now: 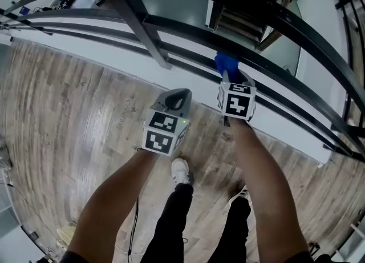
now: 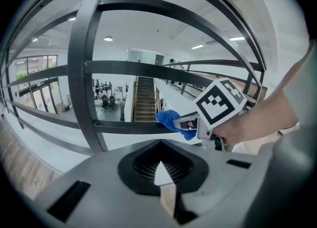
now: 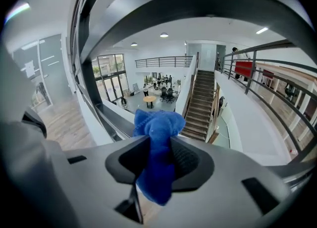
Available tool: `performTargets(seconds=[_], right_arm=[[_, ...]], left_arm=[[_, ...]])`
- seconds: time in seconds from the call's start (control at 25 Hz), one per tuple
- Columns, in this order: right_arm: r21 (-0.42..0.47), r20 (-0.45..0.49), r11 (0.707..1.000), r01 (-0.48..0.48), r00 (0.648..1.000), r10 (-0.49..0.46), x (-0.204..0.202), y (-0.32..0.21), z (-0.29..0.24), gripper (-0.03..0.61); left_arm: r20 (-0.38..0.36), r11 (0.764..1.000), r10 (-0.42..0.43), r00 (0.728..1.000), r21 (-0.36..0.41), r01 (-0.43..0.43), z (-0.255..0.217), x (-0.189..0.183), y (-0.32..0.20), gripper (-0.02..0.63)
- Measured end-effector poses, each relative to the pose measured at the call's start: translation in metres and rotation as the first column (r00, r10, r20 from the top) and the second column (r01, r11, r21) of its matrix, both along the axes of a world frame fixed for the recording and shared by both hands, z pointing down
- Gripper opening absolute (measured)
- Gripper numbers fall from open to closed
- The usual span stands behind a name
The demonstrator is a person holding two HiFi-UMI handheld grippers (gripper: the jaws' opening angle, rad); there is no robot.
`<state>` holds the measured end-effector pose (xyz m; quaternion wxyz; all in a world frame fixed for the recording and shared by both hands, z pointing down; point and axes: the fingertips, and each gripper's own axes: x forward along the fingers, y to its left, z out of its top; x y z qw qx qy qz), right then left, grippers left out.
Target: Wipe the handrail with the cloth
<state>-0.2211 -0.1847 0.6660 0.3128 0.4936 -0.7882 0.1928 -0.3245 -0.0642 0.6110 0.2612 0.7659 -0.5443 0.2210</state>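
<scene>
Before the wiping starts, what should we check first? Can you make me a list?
1. Cloth pinched tight in the right gripper: ok.
2. A bunch of cloth sticks out past the fingers to rub with: ok.
3. Cloth pressed on the handrail bar: looks like it touches, ok.
4. Left gripper shut, empty, and back from the bar: ok.
5. Where the dirt is: cannot tell.

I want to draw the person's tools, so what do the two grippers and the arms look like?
Both the left gripper and the right gripper are light grey plastic with black ribbed pads. Each carries a white cube printed with black square markers. The forearms are bare, with no sleeves showing.
</scene>
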Motion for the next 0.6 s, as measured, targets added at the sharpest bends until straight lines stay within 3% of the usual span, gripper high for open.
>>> performTargets(seconds=[0.32, 0.6], right_arm=[[-0.025, -0.015, 0.993, -0.118, 0.993, 0.117, 0.141, 0.011, 0.002, 0.132], [-0.074, -0.04, 0.984, -0.161, 0.987, 0.158, 0.25, 0.015, 0.003, 0.132]], left_arm=[[-0.026, 0.998, 0.064, 0.998, -0.028, -0.065, 0.001, 0.1, -0.007, -0.002], [-0.034, 0.997, 0.055, 0.998, -0.059, -0.057, 0.003, 0.179, -0.022, -0.002]])
